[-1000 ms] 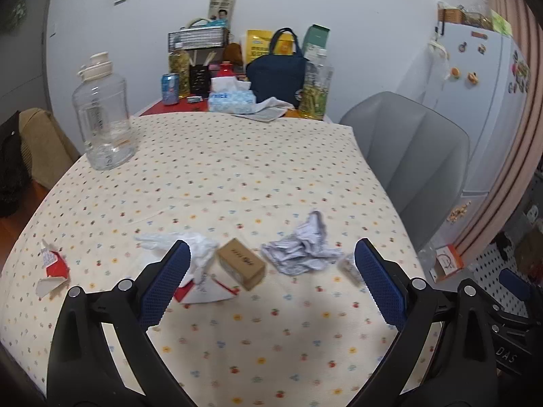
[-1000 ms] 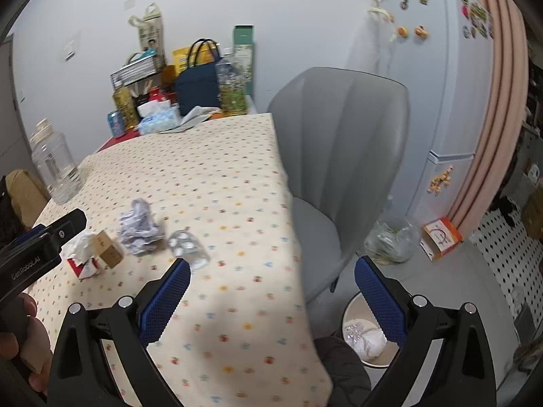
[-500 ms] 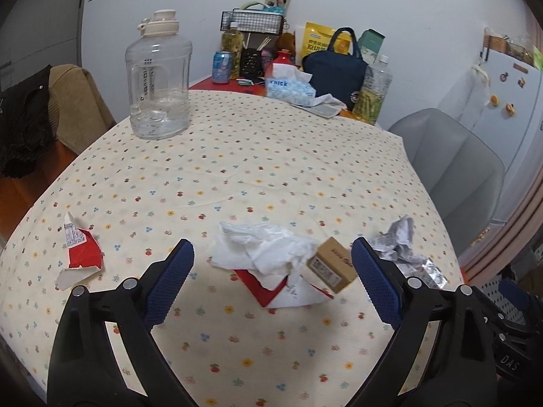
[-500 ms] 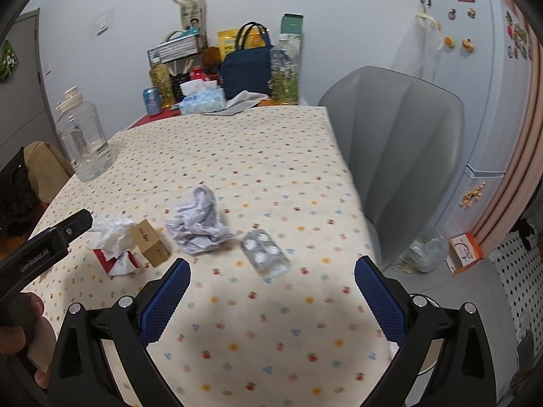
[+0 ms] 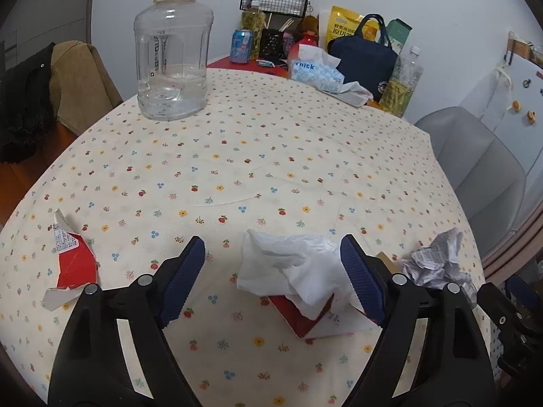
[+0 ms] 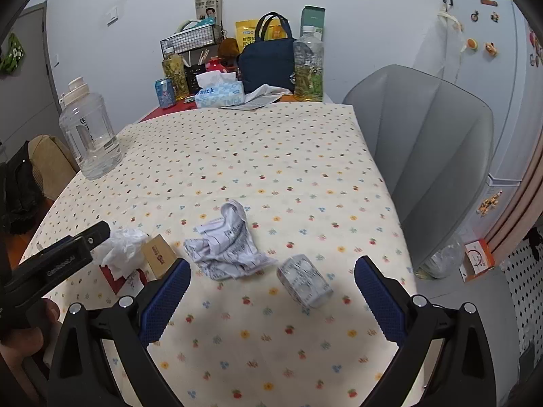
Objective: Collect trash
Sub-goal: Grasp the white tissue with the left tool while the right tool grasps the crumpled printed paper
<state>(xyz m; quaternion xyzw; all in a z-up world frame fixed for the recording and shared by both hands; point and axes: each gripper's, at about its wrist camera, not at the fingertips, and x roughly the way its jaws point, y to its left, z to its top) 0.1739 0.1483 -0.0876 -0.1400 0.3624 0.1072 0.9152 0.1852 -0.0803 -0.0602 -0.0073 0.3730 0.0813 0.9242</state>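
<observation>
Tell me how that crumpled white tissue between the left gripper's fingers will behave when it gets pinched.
The crumpled white tissue looks thin and loosely wadded, so it will probably collapse flat and feel nearly weightless. It drapes over the torn red wrapper, which may drag along. The left gripper, open, likely needs to close almost fully.

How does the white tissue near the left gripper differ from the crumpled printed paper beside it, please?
The tissue is plain white and soft-looking; the crumpled paper is greyish and covered in print. The tissue lies draped over a red wrapper, while the crumpled paper sits directly on the tablecloth. The tissue is framed between the left gripper's open fingers; the paper lies ahead of the right gripper. Both are scrunched.
</observation>
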